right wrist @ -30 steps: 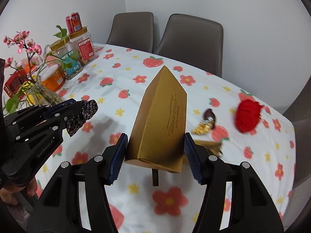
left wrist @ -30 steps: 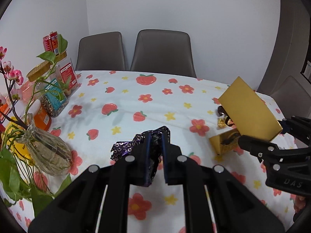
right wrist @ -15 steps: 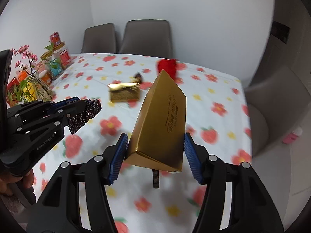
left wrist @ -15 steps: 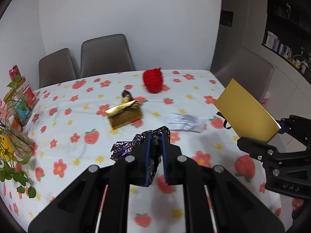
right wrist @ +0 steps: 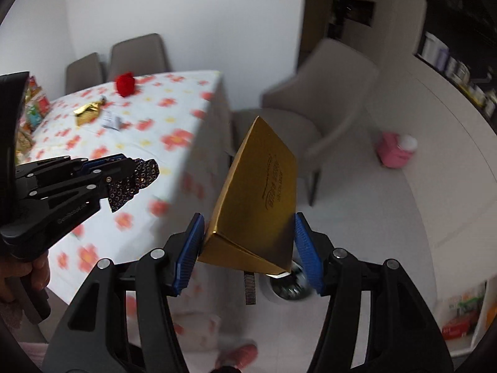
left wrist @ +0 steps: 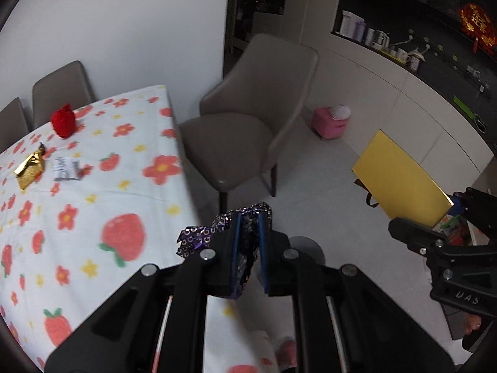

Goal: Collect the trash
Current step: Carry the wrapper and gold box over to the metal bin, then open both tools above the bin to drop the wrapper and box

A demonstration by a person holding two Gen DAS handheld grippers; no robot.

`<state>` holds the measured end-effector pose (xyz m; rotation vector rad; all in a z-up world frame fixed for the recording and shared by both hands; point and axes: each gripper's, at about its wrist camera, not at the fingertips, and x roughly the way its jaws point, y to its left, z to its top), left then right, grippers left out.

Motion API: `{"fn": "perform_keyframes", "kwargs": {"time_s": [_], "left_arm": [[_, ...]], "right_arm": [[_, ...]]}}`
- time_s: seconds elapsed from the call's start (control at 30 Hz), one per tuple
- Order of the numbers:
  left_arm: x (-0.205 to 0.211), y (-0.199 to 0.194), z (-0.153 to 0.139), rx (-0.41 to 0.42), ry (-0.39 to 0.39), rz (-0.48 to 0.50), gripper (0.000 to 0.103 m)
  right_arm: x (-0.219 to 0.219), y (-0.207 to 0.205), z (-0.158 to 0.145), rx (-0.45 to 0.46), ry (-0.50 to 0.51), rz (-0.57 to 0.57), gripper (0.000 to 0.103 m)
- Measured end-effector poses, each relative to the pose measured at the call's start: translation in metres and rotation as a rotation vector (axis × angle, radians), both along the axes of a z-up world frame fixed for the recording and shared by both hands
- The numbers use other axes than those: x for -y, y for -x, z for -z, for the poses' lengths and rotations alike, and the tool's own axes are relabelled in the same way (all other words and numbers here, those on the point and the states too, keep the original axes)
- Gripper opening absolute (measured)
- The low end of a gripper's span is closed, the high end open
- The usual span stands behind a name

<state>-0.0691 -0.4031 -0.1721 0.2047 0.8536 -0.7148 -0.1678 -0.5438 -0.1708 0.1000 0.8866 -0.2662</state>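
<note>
Here, the left gripper is pinching a crumpled purple foil wrapper whose printed edges are fanning out left of its blue pads. Beside it, the right gripper is clamping a gold paper bag, tapering upward. Beyond both, a gold packet, a white slip and a red ball are lying on the flowered tablecloth.

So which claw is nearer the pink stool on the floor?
Right. The right claw, gripping the gold box, sits on the pink stool's side; the left claw, with its purple wrapper, is over by the table.
</note>
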Motion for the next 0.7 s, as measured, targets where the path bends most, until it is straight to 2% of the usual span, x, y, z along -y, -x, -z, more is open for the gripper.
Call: {"fn": "perform_keyframes", "kwargs": {"time_s": [0.17, 0.33, 0.5, 0.7], "left_arm": [[0.078, 0.038, 0.042, -0.070, -0.031, 0.119, 0.012], [0.138, 0.046, 0.112, -0.126, -0.086, 0.205, 0.012], [0.185, 0.037, 0.205, -0.156, -0.139, 0.230, 0.012], [0.215, 0.013, 0.304, -0.167, -0.156, 0.204, 0.012]], "right_arm": [[0.063, 0.051, 0.048, -0.086, 0.004, 0.098, 0.056], [0.105, 0.068, 0.125, -0.166, -0.043, 0.169, 0.051], [0.138, 0.056, 0.219, -0.170, -0.124, 0.225, 0.048], [0.161, 0.015, 0.330, -0.140, -0.170, 0.213, 0.048]]}}
